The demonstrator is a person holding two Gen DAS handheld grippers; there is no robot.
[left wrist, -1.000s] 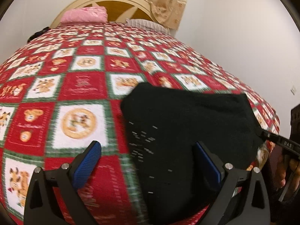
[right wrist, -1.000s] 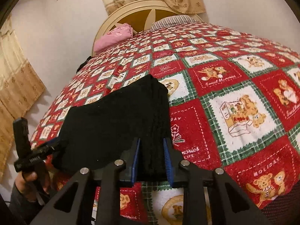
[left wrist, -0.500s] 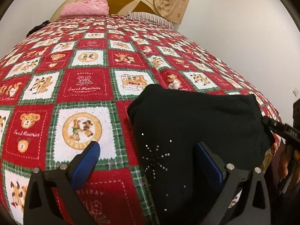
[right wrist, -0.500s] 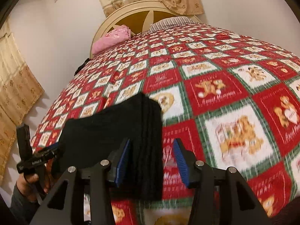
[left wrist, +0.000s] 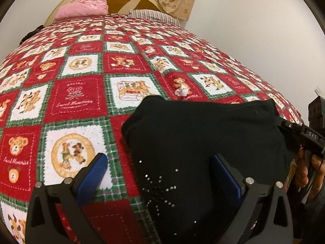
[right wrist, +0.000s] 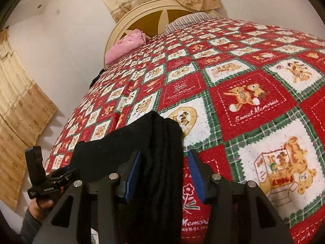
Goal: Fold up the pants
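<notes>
The right gripper (right wrist: 163, 174) has let go: its fingers, clamped a second ago, now stand apart around the folded black pants (left wrist: 203, 142). The left gripper (left wrist: 160, 177) hangs wide, holding nothing. The pants lie near the bed's (left wrist: 81, 101) foot edge, so the fold looks finished.

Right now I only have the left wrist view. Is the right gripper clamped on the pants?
Observer: No. In the right wrist view the right gripper is open. It straddles the folded edge of the pants, and the blanket shows between the fabric and one of the pads.
Operator: Does the fold look tidy on that side?
Observer: Several layers show at that edge, stacked one on another and roughly lined up.
</notes>
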